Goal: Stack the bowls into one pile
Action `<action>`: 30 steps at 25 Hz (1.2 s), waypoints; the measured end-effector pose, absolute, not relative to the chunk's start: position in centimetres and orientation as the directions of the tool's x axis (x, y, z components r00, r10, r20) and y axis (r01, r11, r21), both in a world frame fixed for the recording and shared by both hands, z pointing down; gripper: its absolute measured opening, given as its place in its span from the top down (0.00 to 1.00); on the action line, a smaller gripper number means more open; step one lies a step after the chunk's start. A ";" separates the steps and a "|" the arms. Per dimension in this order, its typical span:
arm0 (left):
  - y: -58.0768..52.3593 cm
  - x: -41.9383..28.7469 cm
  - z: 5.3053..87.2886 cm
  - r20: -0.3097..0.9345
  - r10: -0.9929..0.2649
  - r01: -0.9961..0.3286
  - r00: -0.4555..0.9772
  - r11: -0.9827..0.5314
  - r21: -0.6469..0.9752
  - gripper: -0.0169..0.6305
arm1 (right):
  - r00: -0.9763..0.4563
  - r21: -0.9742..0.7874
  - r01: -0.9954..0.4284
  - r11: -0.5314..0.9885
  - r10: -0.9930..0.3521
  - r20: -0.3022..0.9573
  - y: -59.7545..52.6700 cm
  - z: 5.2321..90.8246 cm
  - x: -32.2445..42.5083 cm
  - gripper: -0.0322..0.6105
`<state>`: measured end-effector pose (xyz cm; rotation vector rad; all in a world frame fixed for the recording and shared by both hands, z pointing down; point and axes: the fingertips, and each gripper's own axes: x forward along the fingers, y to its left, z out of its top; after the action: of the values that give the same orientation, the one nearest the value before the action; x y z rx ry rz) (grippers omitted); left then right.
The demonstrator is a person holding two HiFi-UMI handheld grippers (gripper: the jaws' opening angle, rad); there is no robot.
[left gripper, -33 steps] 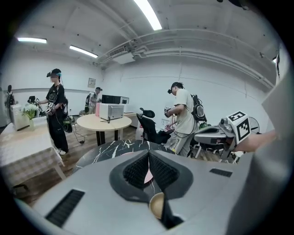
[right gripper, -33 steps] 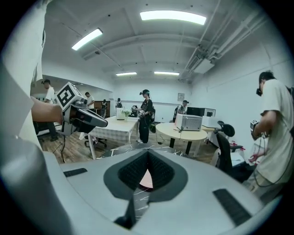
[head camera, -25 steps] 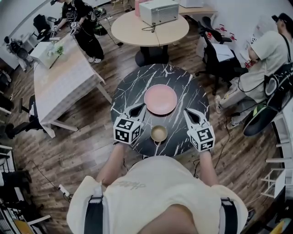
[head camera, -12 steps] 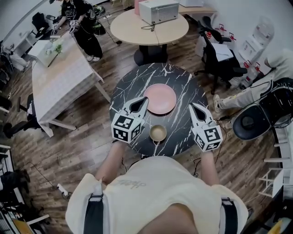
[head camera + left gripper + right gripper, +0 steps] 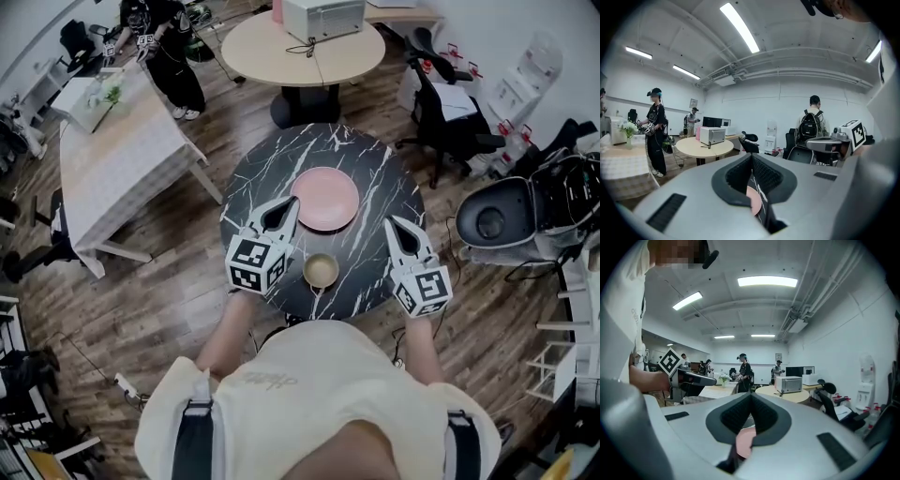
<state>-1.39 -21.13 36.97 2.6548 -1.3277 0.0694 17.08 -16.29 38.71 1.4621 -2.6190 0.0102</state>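
On the table [image 5: 380, 183], a small bowl [image 5: 321, 270] lies before the wide bowl [image 5: 324, 199].

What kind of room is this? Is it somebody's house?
Probably not a house: it looks like an office or lab workroom. There are swivel office chairs, a round meeting table and long ceiling strip lights.
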 end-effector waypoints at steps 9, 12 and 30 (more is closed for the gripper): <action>-20.5 -2.3 38.6 0.158 -0.802 -0.817 0.576 -0.562 0.131 0.94 | -0.505 0.093 -0.848 0.522 -0.848 0.158 -15.5 39.3 17.3 0.94; -20.5 -2.3 38.6 0.153 -0.803 -0.817 0.576 -0.561 0.133 0.94 | -0.507 0.116 -0.842 0.526 -0.847 0.163 -15.3 39.2 17.1 0.94; -20.2 -2.2 40.7 0.193 -0.792 -0.815 0.579 -0.555 0.168 0.94 | -0.495 -0.003 -0.865 0.502 -0.852 0.167 -14.9 40.3 18.8 0.94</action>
<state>-2.22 -20.22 40.72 2.5734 -1.3331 0.1385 18.81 -14.85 40.33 1.4942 -2.5955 0.1297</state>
